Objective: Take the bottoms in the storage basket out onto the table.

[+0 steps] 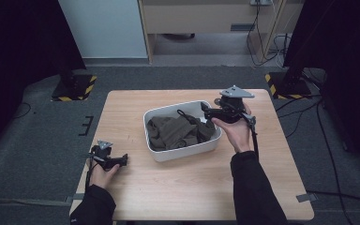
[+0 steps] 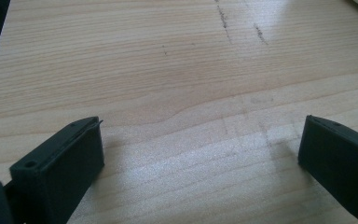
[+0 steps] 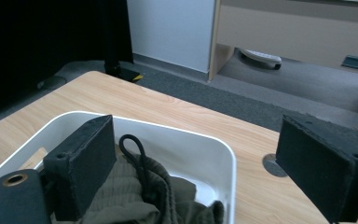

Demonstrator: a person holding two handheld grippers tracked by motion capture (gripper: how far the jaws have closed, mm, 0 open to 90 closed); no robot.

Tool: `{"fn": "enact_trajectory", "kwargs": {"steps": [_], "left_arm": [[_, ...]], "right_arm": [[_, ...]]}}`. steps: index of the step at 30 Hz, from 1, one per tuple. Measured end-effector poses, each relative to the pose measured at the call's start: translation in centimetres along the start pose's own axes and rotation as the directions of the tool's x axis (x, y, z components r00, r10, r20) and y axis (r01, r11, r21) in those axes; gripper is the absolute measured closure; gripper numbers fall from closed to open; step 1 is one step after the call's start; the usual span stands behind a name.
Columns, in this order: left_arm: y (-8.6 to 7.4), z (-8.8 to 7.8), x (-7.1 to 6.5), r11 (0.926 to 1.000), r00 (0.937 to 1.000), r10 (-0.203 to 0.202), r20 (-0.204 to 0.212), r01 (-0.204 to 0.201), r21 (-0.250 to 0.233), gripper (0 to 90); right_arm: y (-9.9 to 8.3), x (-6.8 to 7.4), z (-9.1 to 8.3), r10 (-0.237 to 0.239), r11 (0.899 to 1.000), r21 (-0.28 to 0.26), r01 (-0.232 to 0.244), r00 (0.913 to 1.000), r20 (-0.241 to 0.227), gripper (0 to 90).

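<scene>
Right tongs (image 1: 205,108): wide open, empty, above olive garment (image 1: 178,131) in white bin (image 1: 183,152).
Left tongs (image 1: 123,160): open, idle on surface (image 1: 192,187).
Advice: descend on the cord loop (image 3: 137,156), close firmly.

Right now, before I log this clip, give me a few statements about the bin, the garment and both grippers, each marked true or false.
1. The white bin holds an olive garment. True.
2. The right gripper is shut on the garment. False: its jaws stand wide apart over the bin, gripping nothing.
3. The left gripper is over bare table, jaws open. True.
4. A black drawstring loops up from the garment. True.
5. The bin sits on the floor. False: it is on the table.
</scene>
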State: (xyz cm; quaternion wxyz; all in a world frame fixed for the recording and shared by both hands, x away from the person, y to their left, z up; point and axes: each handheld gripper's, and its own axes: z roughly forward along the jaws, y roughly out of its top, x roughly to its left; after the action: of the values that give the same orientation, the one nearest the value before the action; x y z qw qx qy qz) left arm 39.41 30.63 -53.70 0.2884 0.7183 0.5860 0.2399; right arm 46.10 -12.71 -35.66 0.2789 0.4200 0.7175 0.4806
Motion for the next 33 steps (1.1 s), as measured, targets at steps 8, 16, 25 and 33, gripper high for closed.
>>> {"fn": "enact_trajectory", "kwargs": {"steps": [8,16,25,33], "left_arm": [[0.0,0.0,0.0,1.0,1.0,0.0,0.0,0.0,0.0,0.0],[0.0,0.0,0.0,1.0,1.0,0.0,0.0,0.0,0.0,0.0],[0.0,0.0,0.0,1.0,1.0,0.001,0.001,-0.001,0.0,0.0],[0.0,0.0,0.0,1.0,1.0,0.002,0.001,-0.002,0.0,0.0]], "right_arm": [[0.2,1.9,2.7,-0.011,1.0,-0.011,0.011,0.9997,-0.024,12.7],[0.3,3.1,5.0,-0.021,0.999,0.033,0.023,0.9985,-0.051,13.4],[-0.2,4.3,7.2,-0.006,0.997,0.072,0.012,0.9969,-0.078,13.8],[-1.3,5.4,9.4,0.011,0.993,0.121,0.002,0.9942,-0.107,14.5]]}}
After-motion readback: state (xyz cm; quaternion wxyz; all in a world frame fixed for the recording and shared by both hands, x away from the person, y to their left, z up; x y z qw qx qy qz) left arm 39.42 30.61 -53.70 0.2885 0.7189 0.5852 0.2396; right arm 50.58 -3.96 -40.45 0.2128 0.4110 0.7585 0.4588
